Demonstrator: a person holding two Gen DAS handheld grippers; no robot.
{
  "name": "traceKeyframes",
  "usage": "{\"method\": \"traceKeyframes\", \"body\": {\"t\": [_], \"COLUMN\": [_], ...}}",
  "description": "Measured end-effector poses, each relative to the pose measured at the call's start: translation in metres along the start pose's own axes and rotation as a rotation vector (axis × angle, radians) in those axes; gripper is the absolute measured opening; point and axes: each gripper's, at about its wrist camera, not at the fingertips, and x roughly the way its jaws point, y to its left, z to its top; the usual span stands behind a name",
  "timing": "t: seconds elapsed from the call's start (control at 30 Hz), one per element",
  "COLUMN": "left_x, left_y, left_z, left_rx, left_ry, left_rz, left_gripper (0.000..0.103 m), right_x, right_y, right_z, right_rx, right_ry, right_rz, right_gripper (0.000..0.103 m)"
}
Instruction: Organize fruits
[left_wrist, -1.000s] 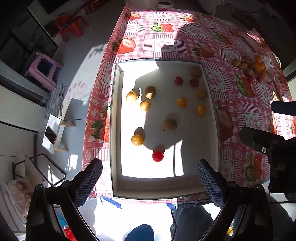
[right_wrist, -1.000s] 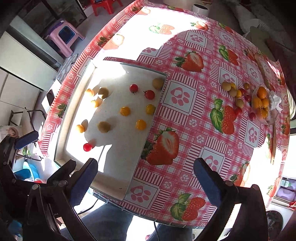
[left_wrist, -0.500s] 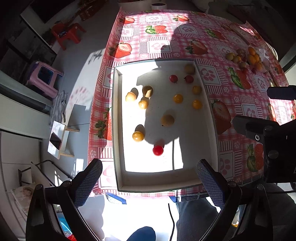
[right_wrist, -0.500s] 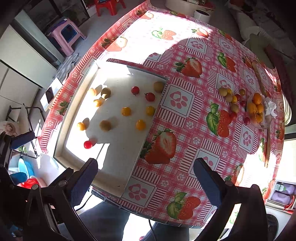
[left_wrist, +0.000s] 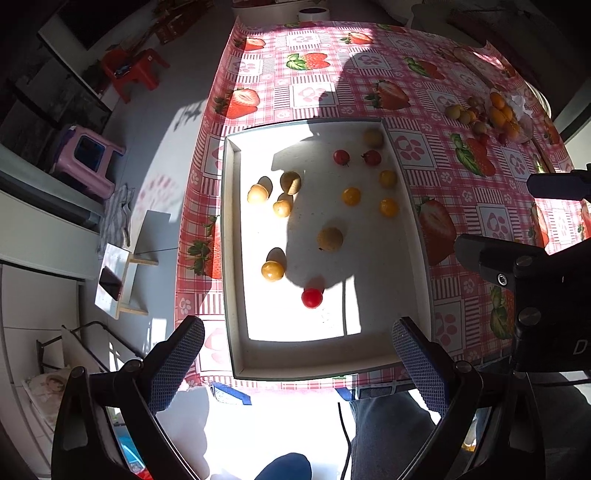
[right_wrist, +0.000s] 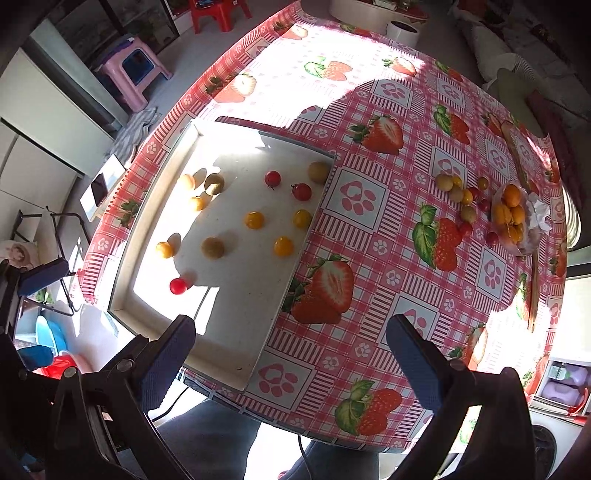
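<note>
A white tray lies on the strawberry tablecloth and holds several small round fruits: red cherry tomatoes such as one near the front, yellow ones and dull green-brown ones. The tray also shows in the right wrist view. More loose fruits and a bag of orange fruits lie at the table's far right. My left gripper is open and empty, high above the tray's near edge. My right gripper is open and empty above the table's near edge.
The table has a pink checked cloth. A pink stool and a red stool stand on the floor to the left. A white bowl sits at the far table end. My legs are below the near edge.
Both grippers have risen and pulled back from the table, so tray and table look smaller. The fruits have not moved. Both stay open.
</note>
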Motion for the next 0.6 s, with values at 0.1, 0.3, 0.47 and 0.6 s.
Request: {"method": "traceKeyframes", "body": {"t": [0.1, 0.3, 0.47, 0.6], "left_x": [-0.0001, -0.0002, 0.0012, 0.0028], "left_y": [-0.0004, -0.0011, -0.0034, -0.0021], "left_z": [-0.0001, -0.0017, -0.002, -0.001], "left_rx": [0.0, 0.0, 0.011, 0.01], "left_ry": [0.0, 0.003, 0.008, 0.016], "left_rz": [0.0, -0.002, -0.007, -0.015], "left_gripper": [0.102, 0.102, 0.102, 0.102], "right_x": [0.0002, 0.0007, 0.0014, 0.0019], "right_y": [0.0023, 0.0035, 0.0033, 0.0043], "right_z": [-0.0005, -0.0016, -0.0019, -0.003], "right_rx": [0.004, 0.009, 0.01, 0.014], "right_ry": [0.001, 0.002, 0.004, 0.004], "right_rz": [0.0, 0.001, 0.001, 0.001], "right_gripper": [0.103, 0.103, 0.103, 0.103]}}
